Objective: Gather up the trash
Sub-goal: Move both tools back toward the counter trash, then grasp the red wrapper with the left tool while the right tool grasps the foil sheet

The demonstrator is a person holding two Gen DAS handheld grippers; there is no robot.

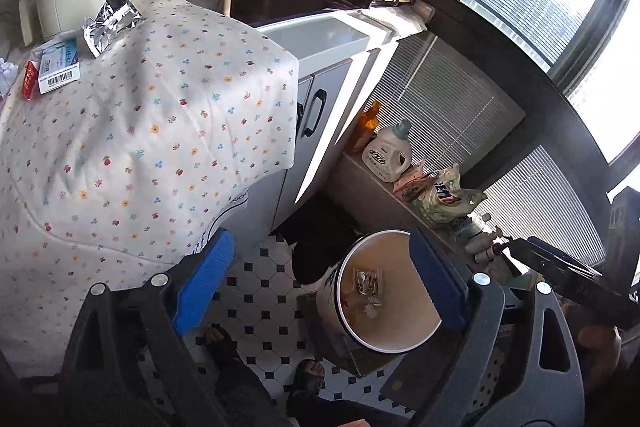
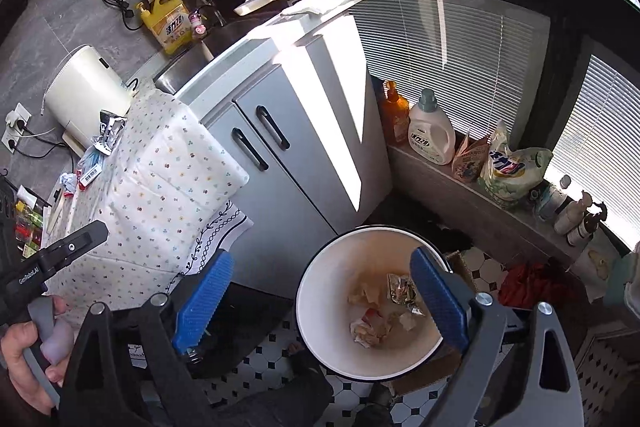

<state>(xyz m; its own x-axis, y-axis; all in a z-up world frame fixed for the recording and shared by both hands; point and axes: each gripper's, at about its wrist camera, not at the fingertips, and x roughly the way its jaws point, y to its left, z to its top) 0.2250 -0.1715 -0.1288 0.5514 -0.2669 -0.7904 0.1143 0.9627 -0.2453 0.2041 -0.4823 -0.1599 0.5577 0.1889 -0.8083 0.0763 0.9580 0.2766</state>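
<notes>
While both grippers, left point(image 1: 320, 291) and right point(image 2: 320, 301), are hovering over the bin point(image 2: 320, 291), their jaws are standing released; wrappers point(image 2: 402, 289), perhaps foil, are lying inside.

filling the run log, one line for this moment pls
left gripper open, empty | right gripper open, empty | wrappers in bin | foil packet on table

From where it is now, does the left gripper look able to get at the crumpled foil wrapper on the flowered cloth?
Probably yes: the left gripper is open and empty, and the foil wrapper lies uncovered on top of the flowered cloth with nothing between them.
</notes>
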